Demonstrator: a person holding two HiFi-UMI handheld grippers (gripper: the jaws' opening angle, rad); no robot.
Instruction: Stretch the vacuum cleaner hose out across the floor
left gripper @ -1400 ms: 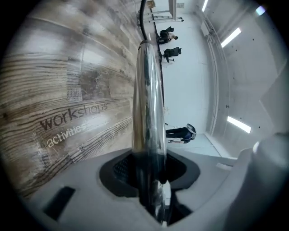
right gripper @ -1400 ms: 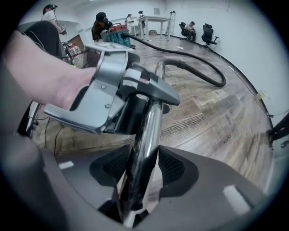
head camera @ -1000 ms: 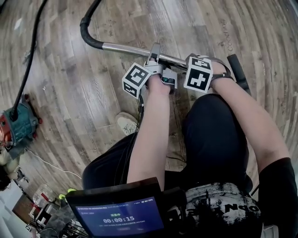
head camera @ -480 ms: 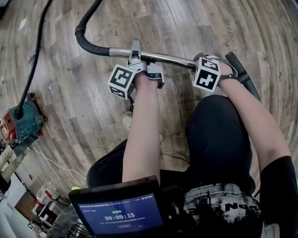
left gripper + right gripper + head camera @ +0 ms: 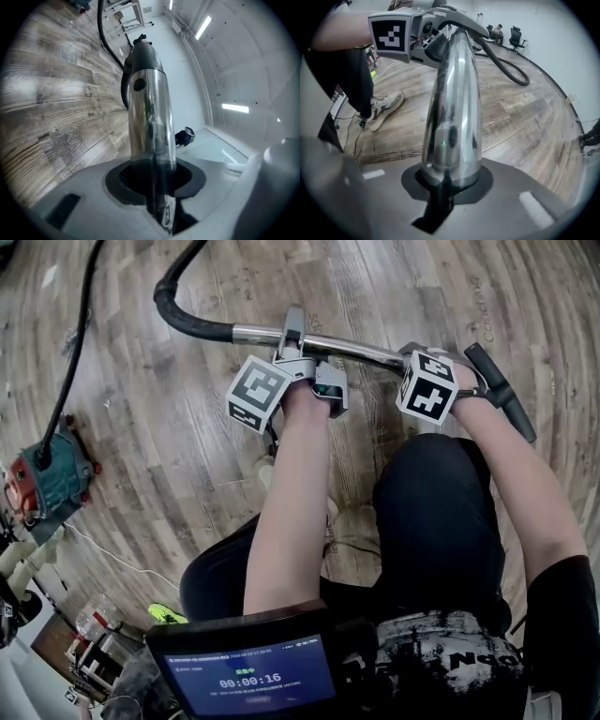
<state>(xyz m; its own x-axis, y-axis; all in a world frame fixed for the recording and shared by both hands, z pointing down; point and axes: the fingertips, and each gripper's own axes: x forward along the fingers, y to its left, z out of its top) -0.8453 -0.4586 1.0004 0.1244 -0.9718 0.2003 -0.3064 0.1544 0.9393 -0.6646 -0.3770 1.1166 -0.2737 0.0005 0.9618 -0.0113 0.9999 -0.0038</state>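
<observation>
A chrome wand tube [image 5: 366, 348] runs from the black hose bend [image 5: 183, 320] to a black nozzle [image 5: 497, 390] at the right. My left gripper [image 5: 293, 334] is shut on the tube near the hose end; its jaws have just been closing. In the left gripper view the tube [image 5: 147, 112] rises from between the jaws of this gripper [image 5: 154, 183]. My right gripper [image 5: 417, 357] holds the tube further right, its jaws having just closed on the metal. Between the right gripper's [image 5: 450, 183] jaws the tube [image 5: 452, 108] stands up. The hose [image 5: 506, 65] trails off over the floor.
The teal and red vacuum body [image 5: 42, 484] sits at the left, a thin black hose [image 5: 70, 362] leading up from it. A person's legs and shoe [image 5: 382, 105] are close under the tube. A tablet screen [image 5: 248, 676] and clutter [image 5: 94, 652] lie low left.
The tube and both grippers have shifted up the head view. The left gripper now sits further left along the tube, nearer the hose bend, and the right marker cube has moved right.
</observation>
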